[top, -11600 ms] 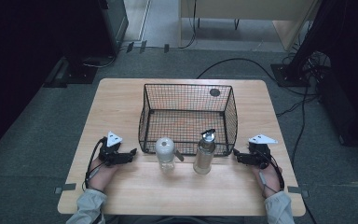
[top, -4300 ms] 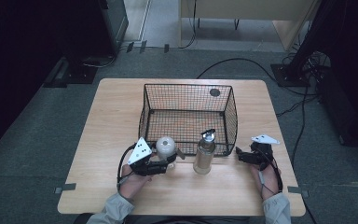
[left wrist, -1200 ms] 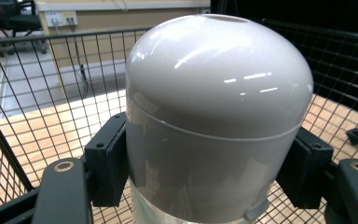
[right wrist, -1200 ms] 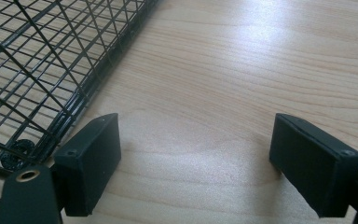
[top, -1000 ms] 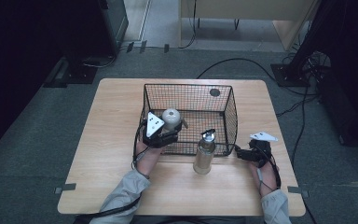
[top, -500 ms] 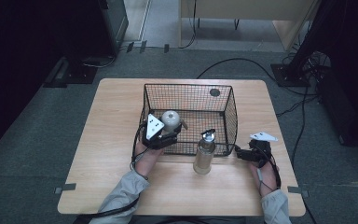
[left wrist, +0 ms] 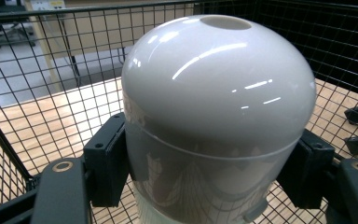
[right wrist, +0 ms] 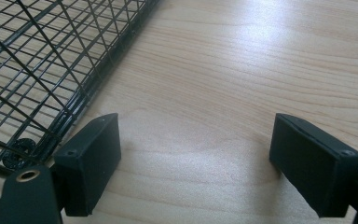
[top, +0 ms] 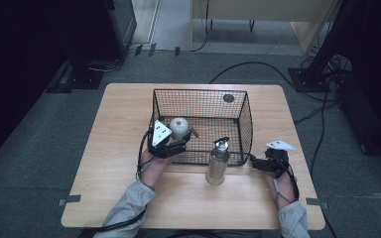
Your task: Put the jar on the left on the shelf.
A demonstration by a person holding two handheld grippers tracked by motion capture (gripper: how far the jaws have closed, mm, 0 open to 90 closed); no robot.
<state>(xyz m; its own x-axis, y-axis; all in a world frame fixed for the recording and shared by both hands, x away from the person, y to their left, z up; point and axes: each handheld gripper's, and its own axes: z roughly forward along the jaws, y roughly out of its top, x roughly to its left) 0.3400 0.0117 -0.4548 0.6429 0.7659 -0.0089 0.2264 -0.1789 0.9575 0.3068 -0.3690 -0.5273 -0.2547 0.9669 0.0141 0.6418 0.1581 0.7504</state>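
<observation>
The left gripper [left wrist: 214,186] clamps the domed jar [left wrist: 219,112], base cut off, over the wire basket [top: 245,114]; the right gripper [right wrist: 196,163] gapes on the wooden table [top: 119,129].

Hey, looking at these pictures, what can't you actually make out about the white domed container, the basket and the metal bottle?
- White domed glossy container: its base, cut off by the bottom edge of the left gripper view and masked by the left gripper in the high view; whether it rests on the black wire mesh basket's floor is unclear.
- Small dark round thing at the basket's far side: too small in the high view.
- Slim metal bottle: cap detail too small.
</observation>
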